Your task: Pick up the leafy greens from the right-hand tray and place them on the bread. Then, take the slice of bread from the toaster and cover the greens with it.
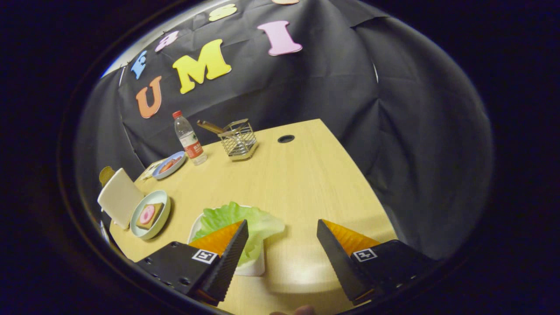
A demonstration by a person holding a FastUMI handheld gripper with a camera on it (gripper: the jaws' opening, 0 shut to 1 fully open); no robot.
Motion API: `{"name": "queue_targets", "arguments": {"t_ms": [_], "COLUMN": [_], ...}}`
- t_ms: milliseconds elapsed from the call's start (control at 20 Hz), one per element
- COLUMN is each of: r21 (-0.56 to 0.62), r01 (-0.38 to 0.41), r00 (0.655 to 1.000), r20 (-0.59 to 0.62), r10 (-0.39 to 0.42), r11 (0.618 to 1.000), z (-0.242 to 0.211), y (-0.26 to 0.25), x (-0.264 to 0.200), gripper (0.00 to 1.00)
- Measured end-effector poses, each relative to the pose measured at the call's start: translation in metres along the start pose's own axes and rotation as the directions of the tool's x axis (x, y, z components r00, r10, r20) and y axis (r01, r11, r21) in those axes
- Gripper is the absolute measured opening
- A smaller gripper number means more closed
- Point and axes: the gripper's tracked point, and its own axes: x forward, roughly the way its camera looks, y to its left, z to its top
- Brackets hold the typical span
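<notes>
Wide-open gripper holds nothing, tilted above wooden table; its left finger overlaps ruffled lettuce on white tray.

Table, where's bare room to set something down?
Bare table runs from the wire basket and cable hole down to the open gripper. Crowded: lettuce, bread plate, toaster, bottle.

Wooden table; white tray, bowl, plate, bottle, wire holder
</notes>
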Motion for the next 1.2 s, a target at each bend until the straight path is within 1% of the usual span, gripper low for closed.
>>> {"name": "queue_targets", "arguments": {"t_ms": [100, 250, 300, 350, 500, 550, 650, 700, 750, 850, 1000, 1200], "r21": [-0.034, -0.054, -0.065, -0.065, -0.028, -0.018, -0.004, -0.007, -0.005, 0.018, 0.047, 0.029], "r01": [0.001, 0.003, 0.010, 0.006, 0.003, 0.007, 0.026, 0.047, 0.045, 0.033, 0.016, -0.007], "r00": [1.000, 0.999, 0.999, 0.999, 0.997, 0.997, 0.999, 0.998, 0.998, 0.999, 1.000, 0.998], "r20": [-0.015, -0.053, -0.045, -0.048, -0.072, -0.071, -0.041, -0.037, -0.040, -0.043, 0.010, 0.059], "r10": [-0.002, -0.005, -0.013, -0.010, -0.005, -0.008, -0.026, -0.047, -0.046, -0.032, -0.017, 0.005], "r11": [0.999, 0.999, 0.998, 0.998, 1.000, 1.000, 1.000, 0.999, 0.999, 0.999, 0.999, 1.000], "z": [-0.004, -0.010, -0.007, -0.006, -0.008, -0.007, 0.002, 0.004, 0.003, 0.009, 0.031, 0.060], "y": [0.003, 0.009, 0.007, 0.007, 0.009, 0.008, 0.008, 0.005, 0.007, 0.012, 0.024, 0.052], "x": [0.008, 0.026, 0.024, 0.026, 0.028, 0.026, 0.023, 0.021, 0.019, 0.012, -0.008, -0.034], "gripper": [0.96, 0.95, 0.95, 0.89, 0.67, 0.50, 0.26, 0.13, 0.01, 0.01, 0.00, 0.00]}}
